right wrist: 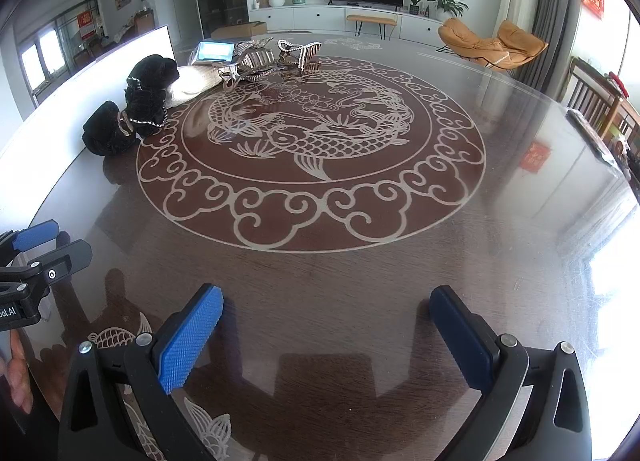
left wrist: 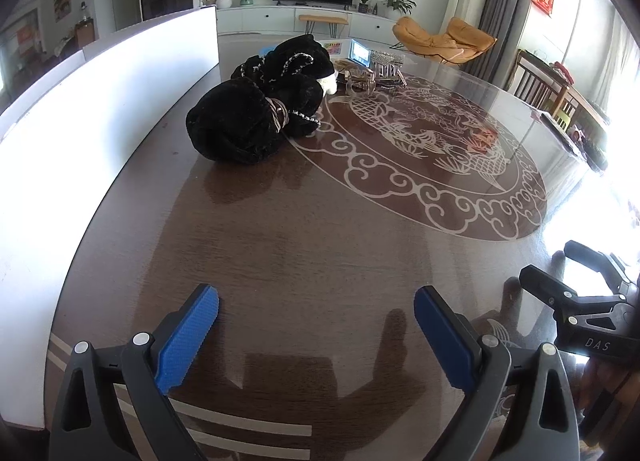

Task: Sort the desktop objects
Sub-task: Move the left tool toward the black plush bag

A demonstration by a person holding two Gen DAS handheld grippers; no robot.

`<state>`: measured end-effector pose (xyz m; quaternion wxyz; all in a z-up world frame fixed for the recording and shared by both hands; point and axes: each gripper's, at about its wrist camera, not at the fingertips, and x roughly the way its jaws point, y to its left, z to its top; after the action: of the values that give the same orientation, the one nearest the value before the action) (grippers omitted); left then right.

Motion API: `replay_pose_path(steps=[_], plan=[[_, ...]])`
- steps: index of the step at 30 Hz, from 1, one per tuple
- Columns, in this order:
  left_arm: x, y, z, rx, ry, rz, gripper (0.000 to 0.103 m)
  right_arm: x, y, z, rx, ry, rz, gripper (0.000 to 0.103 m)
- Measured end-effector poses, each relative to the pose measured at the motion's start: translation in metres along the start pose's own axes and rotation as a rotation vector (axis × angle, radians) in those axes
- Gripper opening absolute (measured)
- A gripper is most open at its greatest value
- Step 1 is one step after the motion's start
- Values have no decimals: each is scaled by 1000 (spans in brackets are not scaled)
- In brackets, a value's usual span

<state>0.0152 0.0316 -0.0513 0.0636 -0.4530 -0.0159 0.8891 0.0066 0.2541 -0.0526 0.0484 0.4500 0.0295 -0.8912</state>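
Two black velvet bundles (left wrist: 256, 113) tied with beaded cords lie at the table's far left, also in the right wrist view as black velvet bundles (right wrist: 132, 117). Behind them sit a pale cloth item (right wrist: 192, 85), a small lit screen (right wrist: 216, 51) and sparkly sandals (right wrist: 260, 59). My left gripper (left wrist: 316, 291) stands open over the bare near table, well short of the bundles, with nothing between its blue pads. My right gripper (right wrist: 327, 291) is open too and holds nothing. Each gripper shows at the edge of the other's view: right gripper (left wrist: 556, 261), left gripper (right wrist: 72, 237).
The table (right wrist: 360, 281) is dark wood under glass with a large fish medallion (right wrist: 312, 133). A white panel (left wrist: 100, 101) runs along its left edge. Beyond are an orange lounge chair (right wrist: 492, 43), a TV cabinet (right wrist: 340, 19) and wooden chairs (right wrist: 600, 109) at the right.
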Motion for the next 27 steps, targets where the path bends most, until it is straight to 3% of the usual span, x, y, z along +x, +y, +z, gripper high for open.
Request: replay_pose_path(steps=[11, 18, 27], plan=[[0, -1, -1, 13, 3, 11, 100, 0, 0, 0, 0, 0, 0, 103], [-10, 24, 0, -121, -22, -110, 100, 0, 0, 0, 0, 0, 0, 103], [-15, 56, 5, -290, -79, -113, 100, 0, 0, 0, 0, -1, -1, 103]])
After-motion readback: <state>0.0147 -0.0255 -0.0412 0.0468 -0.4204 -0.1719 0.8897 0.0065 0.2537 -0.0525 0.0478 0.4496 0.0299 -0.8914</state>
